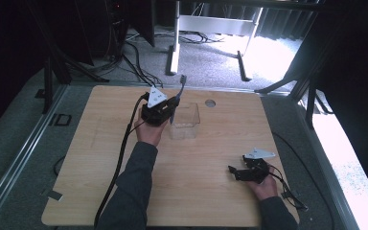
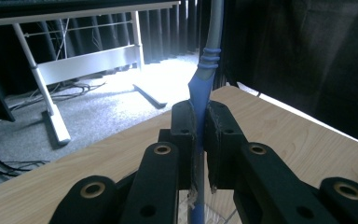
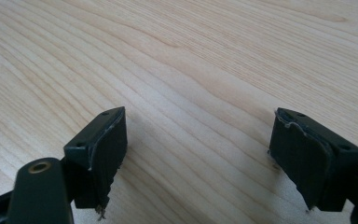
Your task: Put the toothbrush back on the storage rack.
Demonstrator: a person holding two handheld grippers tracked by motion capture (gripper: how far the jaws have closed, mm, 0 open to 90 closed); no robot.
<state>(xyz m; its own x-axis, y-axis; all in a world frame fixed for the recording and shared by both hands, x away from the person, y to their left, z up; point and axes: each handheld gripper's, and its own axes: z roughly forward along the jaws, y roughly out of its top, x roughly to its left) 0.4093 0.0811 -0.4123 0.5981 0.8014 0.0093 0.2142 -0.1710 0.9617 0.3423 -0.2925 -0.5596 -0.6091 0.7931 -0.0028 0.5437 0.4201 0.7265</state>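
Clearly the left tool (image 1: 171, 106) is clenched on a toothbrush (image 2: 200, 86), likely light, stiff and slick, best gripped mid-handle, held upright beside the clear box (image 1: 186, 125) on the bench (image 1: 211, 191), while the right tool (image 3: 200, 154) rests released.

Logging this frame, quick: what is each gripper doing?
Left gripper: shut on the blue toothbrush, beside the clear container.
Right gripper: open, holding nothing.
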